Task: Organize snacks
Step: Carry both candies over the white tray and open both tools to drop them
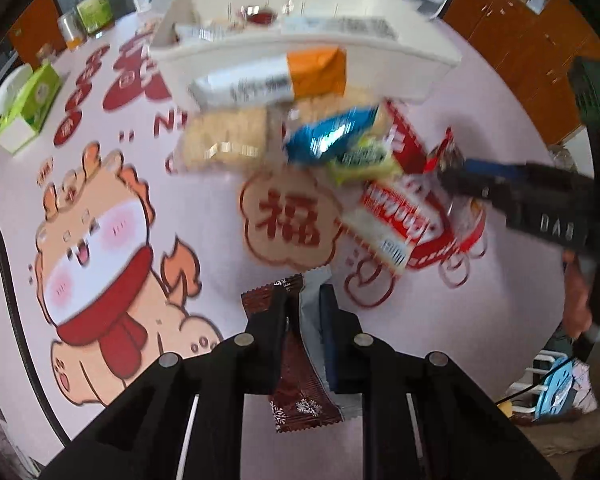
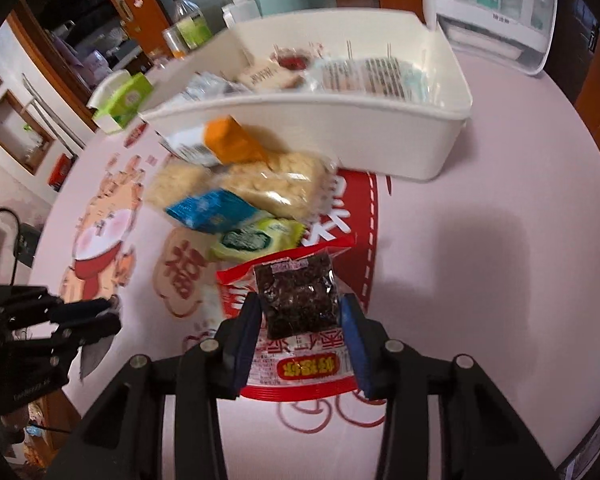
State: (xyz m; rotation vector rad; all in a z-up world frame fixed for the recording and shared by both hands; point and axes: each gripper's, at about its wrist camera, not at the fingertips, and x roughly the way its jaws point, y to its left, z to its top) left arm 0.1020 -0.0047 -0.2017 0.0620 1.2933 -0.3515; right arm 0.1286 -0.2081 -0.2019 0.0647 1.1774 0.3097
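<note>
The round table (image 2: 480,240), covered in a pale pink cloth printed with a cartoon dragon and red characters, is filling the space ahead of both sets of jaws. Far beyond the jaws the white bin (image 2: 380,136) is sitting with several packets already lying inside it; past it a clear-lidded appliance (image 2: 496,12) and some bottles (image 1: 94,8) are standing at the table's far edge, and a green tissue box (image 1: 28,108) is lying off to the left. Between the bin and the jaws a heap of snacks is blocking the straight way forward — an orange-and-white packet (image 2: 224,144) leaning at the bin's near wall, pale rice-crisp bars (image 2: 276,184) just in front of it, a blue packet (image 2: 208,210) and a yellow-green packet (image 2: 256,240) overlapping them, and a red-and-white bag (image 1: 400,216) lying nearest. The right gripper (image 2: 300,344) is hovering over that red bag with its jaws closing on a small clear pack of dark dried fruit (image 2: 298,300), the pack standing up between the blue pads. The left gripper (image 1: 302,320) is pinching a brown wrapped bar (image 1: 296,380) between its jaws, the bar hanging down behind the fingertips above bare cloth, well short of the heap.
</note>
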